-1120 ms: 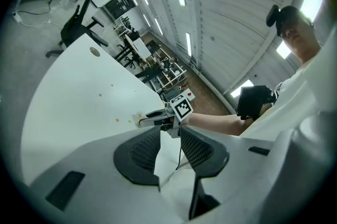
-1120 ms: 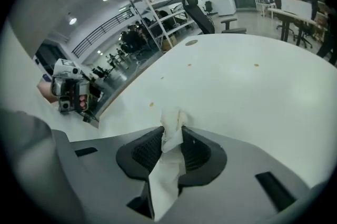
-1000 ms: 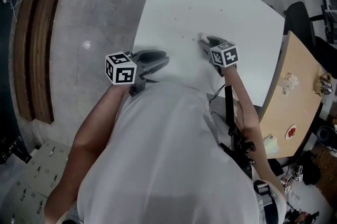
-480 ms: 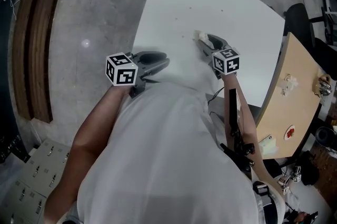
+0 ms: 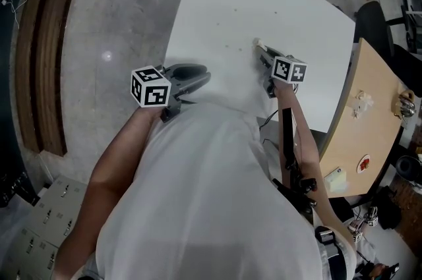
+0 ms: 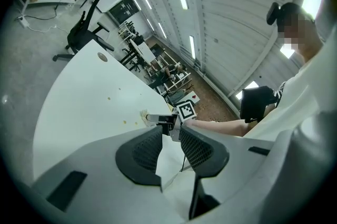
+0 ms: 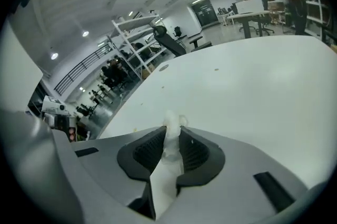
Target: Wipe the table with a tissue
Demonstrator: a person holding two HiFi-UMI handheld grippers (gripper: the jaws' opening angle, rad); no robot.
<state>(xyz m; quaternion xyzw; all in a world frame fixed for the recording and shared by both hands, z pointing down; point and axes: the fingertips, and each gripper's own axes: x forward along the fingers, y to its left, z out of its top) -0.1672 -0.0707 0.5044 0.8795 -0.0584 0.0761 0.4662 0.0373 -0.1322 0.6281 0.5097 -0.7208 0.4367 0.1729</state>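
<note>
Jaws of the right gripper [image 7: 172, 132], just closing, pinch the tissue [image 7: 167, 162] lengthwise, tip poking forward.

Right tongs [image 5: 261, 48] rolled, closing (tissue [image 7: 171, 134] pinched)

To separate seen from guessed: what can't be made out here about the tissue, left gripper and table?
- Whether the tissue touches the table: the right gripper, whose jaws have just been closing on it, hides its underside in the right gripper view; too small in the head view.
- White shape between the jaws of the left gripper: tissue or the person's shirt, unclear in the left gripper view.
- Table's near edge: covered by that shirt, head view.
</note>
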